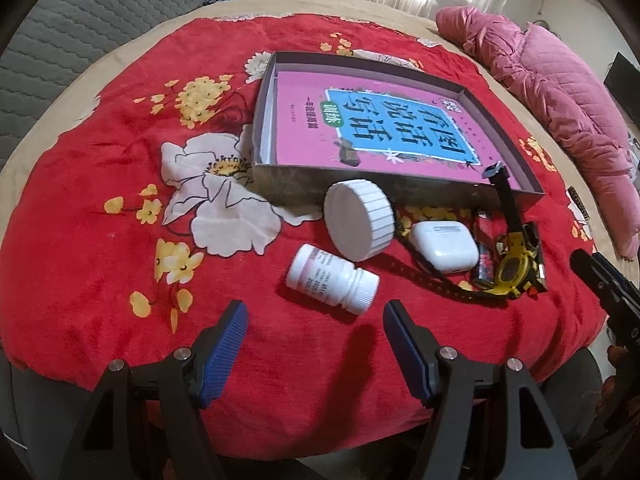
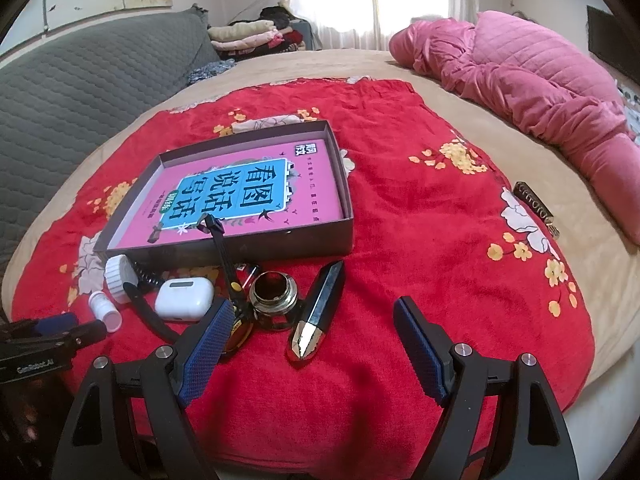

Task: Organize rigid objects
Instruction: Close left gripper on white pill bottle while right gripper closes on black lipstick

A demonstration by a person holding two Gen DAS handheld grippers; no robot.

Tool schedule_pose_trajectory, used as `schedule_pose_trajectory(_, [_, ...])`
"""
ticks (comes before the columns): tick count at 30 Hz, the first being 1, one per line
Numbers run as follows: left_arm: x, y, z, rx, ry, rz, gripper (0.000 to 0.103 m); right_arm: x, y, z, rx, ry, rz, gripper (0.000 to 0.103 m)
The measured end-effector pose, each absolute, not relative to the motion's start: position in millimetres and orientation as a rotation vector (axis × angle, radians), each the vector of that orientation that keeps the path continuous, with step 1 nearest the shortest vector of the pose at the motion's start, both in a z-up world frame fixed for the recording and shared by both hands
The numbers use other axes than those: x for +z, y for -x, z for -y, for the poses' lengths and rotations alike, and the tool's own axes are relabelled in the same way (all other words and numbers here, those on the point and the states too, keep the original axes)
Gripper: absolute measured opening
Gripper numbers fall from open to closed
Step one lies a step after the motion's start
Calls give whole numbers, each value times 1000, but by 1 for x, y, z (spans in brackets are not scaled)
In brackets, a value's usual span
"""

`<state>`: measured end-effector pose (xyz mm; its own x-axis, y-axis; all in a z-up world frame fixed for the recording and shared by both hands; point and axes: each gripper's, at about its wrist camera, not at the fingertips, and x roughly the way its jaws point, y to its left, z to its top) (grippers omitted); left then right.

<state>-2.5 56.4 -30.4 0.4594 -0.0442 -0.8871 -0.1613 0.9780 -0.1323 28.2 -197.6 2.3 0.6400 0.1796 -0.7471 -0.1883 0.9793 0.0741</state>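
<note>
Both tongs, left (image 1: 316, 316) and right (image 2: 314, 316), stand apart and hold nothing. A smooth white plastic bottle (image 1: 332, 279) lies on the fuzzy red blanket (image 1: 100, 220), near a shallow cardboard box (image 1: 508, 142).

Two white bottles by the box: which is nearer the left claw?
The small labelled pill bottle, lying on its side just ahead of the left claw. The wide-capped bottle sits farther back.

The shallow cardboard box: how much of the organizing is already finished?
Nearly nothing: the shallow cardboard box holds only a pink book. Left gripper and right gripper are open, empty. White pill bottle, white earbuds case and yellow watch lie outside.
</note>
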Motion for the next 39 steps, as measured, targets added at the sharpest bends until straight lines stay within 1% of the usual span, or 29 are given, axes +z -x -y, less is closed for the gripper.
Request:
schedule_pose_trajectory(9, [-39, -4, -56, 31, 172, -1111, 70, -3, -32, 198, 216, 1, -873, 83])
schedule_pose_trajectory(20, [-47, -12, -69, -8, 225, -1110, 69, -28, -47, 197, 210, 9, -972, 83])
schedule_pose_trajectory(26, [-49, -16, -71, -46, 212, -1100, 63, -36, -52, 197, 205, 19, -986, 83])
schedule_pose_trajectory(28, [-50, -18, -71, -53, 205, -1097, 59, -38, -54, 198, 200, 18, -991, 83])
schedule_pose_trajectory(33, [-50, -22, -69, -68, 180, -1085, 53, -42, -59, 200, 181, 17, -1002, 83])
schedule_pose_trajectory(39, [-51, -25, -67, -67, 176, -1081, 51, -50, -66, 198, 144, 52, -1013, 83])
